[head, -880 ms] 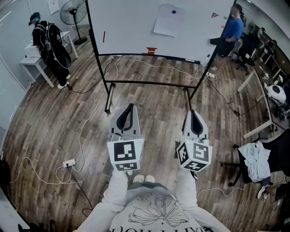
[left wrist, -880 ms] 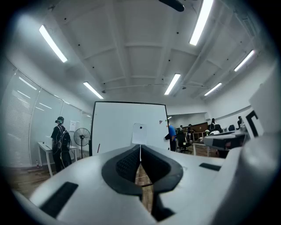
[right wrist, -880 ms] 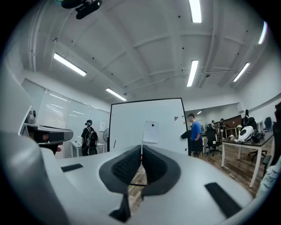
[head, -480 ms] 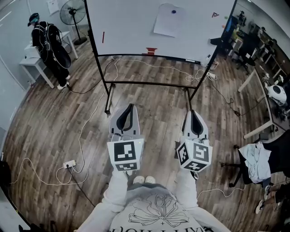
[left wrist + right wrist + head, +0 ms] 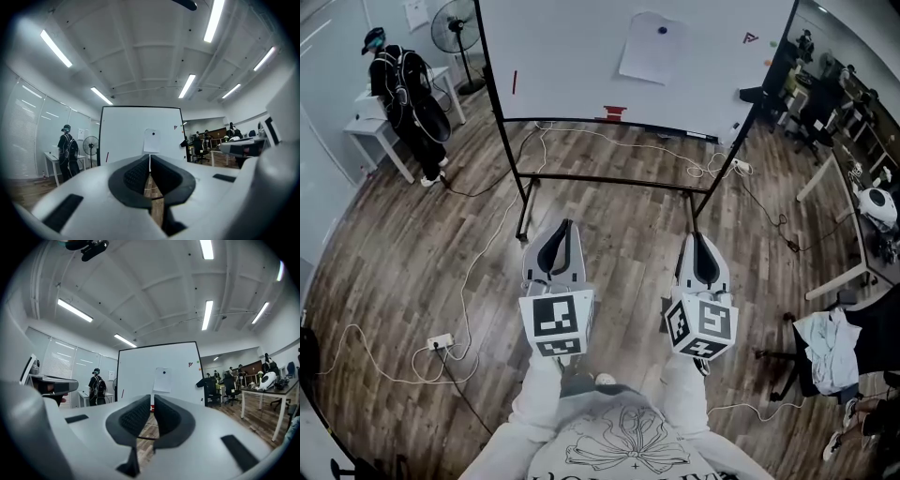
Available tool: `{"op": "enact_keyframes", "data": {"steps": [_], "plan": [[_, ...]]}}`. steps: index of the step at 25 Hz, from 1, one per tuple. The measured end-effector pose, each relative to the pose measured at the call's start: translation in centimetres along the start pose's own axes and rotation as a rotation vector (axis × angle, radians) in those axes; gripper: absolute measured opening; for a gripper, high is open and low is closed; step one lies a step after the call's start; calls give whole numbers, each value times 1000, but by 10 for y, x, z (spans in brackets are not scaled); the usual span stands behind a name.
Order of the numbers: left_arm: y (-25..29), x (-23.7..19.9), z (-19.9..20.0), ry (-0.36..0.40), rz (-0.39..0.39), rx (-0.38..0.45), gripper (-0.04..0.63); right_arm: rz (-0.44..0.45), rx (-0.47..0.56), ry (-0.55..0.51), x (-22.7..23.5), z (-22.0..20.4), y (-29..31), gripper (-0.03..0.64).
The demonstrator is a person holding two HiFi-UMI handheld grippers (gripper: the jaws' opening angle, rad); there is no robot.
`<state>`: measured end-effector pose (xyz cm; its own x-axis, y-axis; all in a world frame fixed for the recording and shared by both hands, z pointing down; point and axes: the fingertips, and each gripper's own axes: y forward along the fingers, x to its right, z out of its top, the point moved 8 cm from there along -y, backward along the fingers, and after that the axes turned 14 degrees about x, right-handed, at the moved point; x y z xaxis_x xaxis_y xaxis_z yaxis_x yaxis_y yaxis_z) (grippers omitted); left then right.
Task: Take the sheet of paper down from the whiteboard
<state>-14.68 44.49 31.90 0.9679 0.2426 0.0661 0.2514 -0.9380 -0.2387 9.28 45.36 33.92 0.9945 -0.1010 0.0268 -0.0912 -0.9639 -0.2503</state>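
A white sheet of paper (image 5: pixel 652 47) hangs on the whiteboard (image 5: pixel 572 56), pinned near its top by a dark round magnet (image 5: pixel 662 30). The sheet (image 5: pixel 151 141) shows straight ahead in the left gripper view and the sheet (image 5: pixel 162 379) in the right gripper view, well beyond the jaws. My left gripper (image 5: pixel 562 228) and right gripper (image 5: pixel 700 238) are held side by side at waist height, pointing level toward the board. Both are shut with nothing between the jaws. They are some way short of the board.
The whiteboard stands on a black wheeled frame (image 5: pixel 605 178) with cables (image 5: pixel 478 272) trailing over the wood floor. A person in black (image 5: pixel 405 89) stands by a white table (image 5: pixel 370 127) and a fan (image 5: pixel 455 28) at the left. Desks and chairs (image 5: pixel 844 187) fill the right side.
The view has shifted slightly nearer the whiteboard. A person in a blue top behind the board's right edge has gone out of sight. Both grippers keep their pose.
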Motion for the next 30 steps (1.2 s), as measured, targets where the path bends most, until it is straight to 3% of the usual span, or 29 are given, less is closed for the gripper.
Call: {"op": "enact_keyframes", "data": {"steps": [8, 15, 30], "plan": [[19, 8, -15, -9, 25, -20, 8, 19, -13, 13, 16, -16, 19, 9], [68, 4, -34, -25, 27, -16, 8, 23, -17, 5, 28, -34, 66, 9], [267, -60, -68, -49, -16, 25, 8, -6, 16, -38, 34, -63, 266, 9]]}}
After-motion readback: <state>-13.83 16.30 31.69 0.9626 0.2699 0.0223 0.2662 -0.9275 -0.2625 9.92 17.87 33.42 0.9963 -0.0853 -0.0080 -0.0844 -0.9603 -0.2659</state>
